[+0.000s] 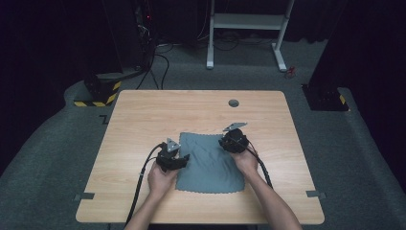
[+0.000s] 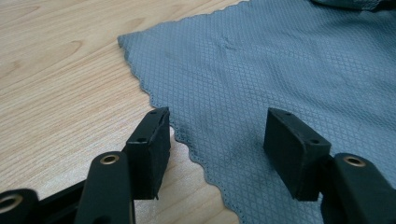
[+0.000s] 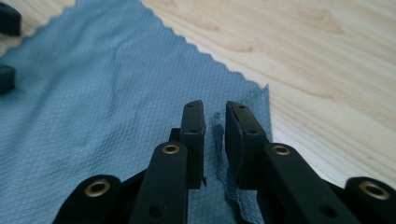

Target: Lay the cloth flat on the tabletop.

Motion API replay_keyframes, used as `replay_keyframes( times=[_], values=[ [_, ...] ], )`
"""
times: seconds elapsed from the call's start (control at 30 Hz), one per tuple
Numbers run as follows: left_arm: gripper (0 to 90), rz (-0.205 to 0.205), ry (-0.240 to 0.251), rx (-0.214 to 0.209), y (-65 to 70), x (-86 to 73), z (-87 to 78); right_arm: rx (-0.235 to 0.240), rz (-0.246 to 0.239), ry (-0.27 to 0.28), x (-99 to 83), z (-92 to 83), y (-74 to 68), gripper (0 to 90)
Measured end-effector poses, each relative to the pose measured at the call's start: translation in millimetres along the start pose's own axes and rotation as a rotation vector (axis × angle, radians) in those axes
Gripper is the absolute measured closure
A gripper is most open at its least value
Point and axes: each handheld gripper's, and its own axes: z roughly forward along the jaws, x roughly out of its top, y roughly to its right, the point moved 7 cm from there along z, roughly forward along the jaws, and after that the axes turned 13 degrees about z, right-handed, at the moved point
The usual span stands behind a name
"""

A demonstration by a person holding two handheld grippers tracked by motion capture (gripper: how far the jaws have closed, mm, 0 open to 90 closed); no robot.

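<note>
A grey-blue cloth (image 1: 209,163) with a scalloped edge lies flat on the wooden table (image 1: 143,115), near its front middle. My left gripper (image 1: 184,157) sits at the cloth's left edge. Its jaws stand open, and they straddle that edge of the cloth (image 2: 261,70): one pad is over the wood, the other over the fabric. My right gripper (image 1: 225,142) is at the cloth's far right corner. There it is shut on a raised fold of the cloth (image 3: 217,140), pinched between the two pads. The left gripper's fingertips (image 3: 5,77) show at the far left of the right gripper view.
A round grommet hole (image 1: 233,103) is set in the table near its far edge. Two bits of tape (image 1: 85,196) mark the front corners. Beyond the table stand a white frame (image 1: 246,21), dark equipment, and cables on the grey carpet.
</note>
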Motion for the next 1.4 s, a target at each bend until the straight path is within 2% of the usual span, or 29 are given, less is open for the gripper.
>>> replay_keyframes(
  times=[0.03,0.1,0.13,0.17,0.23,0.27,0.33,0.4,0.5,0.53,0.57,0.67,0.7,0.73,0.8,0.87,0.93,1.0,1.07,1.13,1.17,1.27,1.33,1.4],
  values=[
    [41.2,0.0,0.0,0.0,0.0,0.0,0.0,-0.007,0.005,-0.01,-1.2,1.9,-0.7,79.3],
    [41.2,0.0,0.0,0.0,0.0,0.0,0.0,-0.025,-0.007,-0.028,-2.5,4.5,1.1,89.4],
    [41.2,-0.001,0.0,0.001,0.1,0.0,0.0,-0.043,-0.026,-0.022,-1.8,4.5,3.2,90.0],
    [41.2,-0.001,0.0,0.001,0.0,0.0,0.0,-0.087,-0.019,-0.005,1.1,2.1,8.2,90.0],
    [41.2,-0.001,-0.001,0.001,0.1,0.0,-0.1,-0.105,-0.017,0.005,2.9,0.6,11.7,90.0],
    [41.2,-0.001,-0.001,0.003,0.2,0.0,-0.1,-0.148,0.008,0.017,9.1,-2.1,24.0,90.0],
    [41.2,-0.001,-0.001,0.003,0.2,0.0,-0.1,-0.163,0.022,0.02,11.4,-2.8,27.8,90.0],
    [41.1,0.001,-0.003,0.001,0.1,-0.3,-0.3,-0.195,0.045,0.038,17.9,-3.1,40.2,90.0],
    [41.1,0.0,-0.003,0.001,0.1,-0.2,-0.3,-0.253,0.062,-0.004,17.7,5.3,57.1,90.0],
    [41.1,0.0,-0.003,0.0,0.1,-0.2,-0.3,-0.265,0.087,-0.019,15.3,11.0,65.7,90.0],
    [41.1,-0.001,-0.003,0.0,0.1,-0.2,-0.3,-0.27,0.101,-0.028,13.2,13.5,68.4,90.0],
    [40.7,0.003,-0.002,-0.004,0.0,-0.6,-0.9,-0.264,0.114,-0.009,14.1,14.5,70.3,90.0],
    [41.5,0.004,0.001,-0.006,0.9,-1.1,-1.8,-0.268,0.094,-0.007,14.6,15.0,69.9,89.2],
    [42.2,0.006,0.002,-0.009,3.5,-3.4,-5.3,-0.26,0.108,-0.01,13.7,14.0,69.2,84.1],
    [42.7,0.009,-0.005,-0.019,5.8,-5.7,-9.3,-0.248,0.116,-0.005,13.5,12.6,69.4,80.6],
    [42.9,0.031,-0.002,-0.022,10.8,-8.2,-19.8,-0.217,0.135,0.028,11.3,3.0,65.6,78.4],
    [43.1,0.051,0.002,-0.028,15.0,-9.5,-30.6,-0.174,0.112,0.052,4.5,-9.5,55.3,77.5],
    [43.6,0.064,0.011,-0.048,22.3,-11.5,-44.0,-0.134,0.043,0.061,-8.3,-24.3,40.8,77.5],
    [45.3,0.086,0.027,-0.069,32.9,-15.1,-56.4,-0.093,-0.021,0.059,-26.2,-41.2,24.2,77.5],
    [45.9,0.118,0.014,-0.078,42.4,-22.0,-64.7,-0.044,-0.063,0.066,-46.1,-58.5,10.6,77.4],
    [46.1,0.121,0.007,-0.078,44.7,-24.3,-65.8,-0.032,-0.083,0.068,-59.2,-67.8,4.4,77.4],
    [45.8,0.119,-0.012,-0.076,49.1,-31.2,-66.3,0.019,-0.093,0.068,-85.4,-81.7,-3.6,76.5],
    [45.0,0.117,-0.02,-0.071,50.0,-34.4,-65.0,0.049,-0.077,0.074,-101.1,-88.4,-7.1,74.9],
    [44.4,0.118,-0.032,-0.064,50.9,-37.7,-63.7,0.047,-0.09,0.077,-111.1,-90.5,-9.8,72.8]
  ],
)
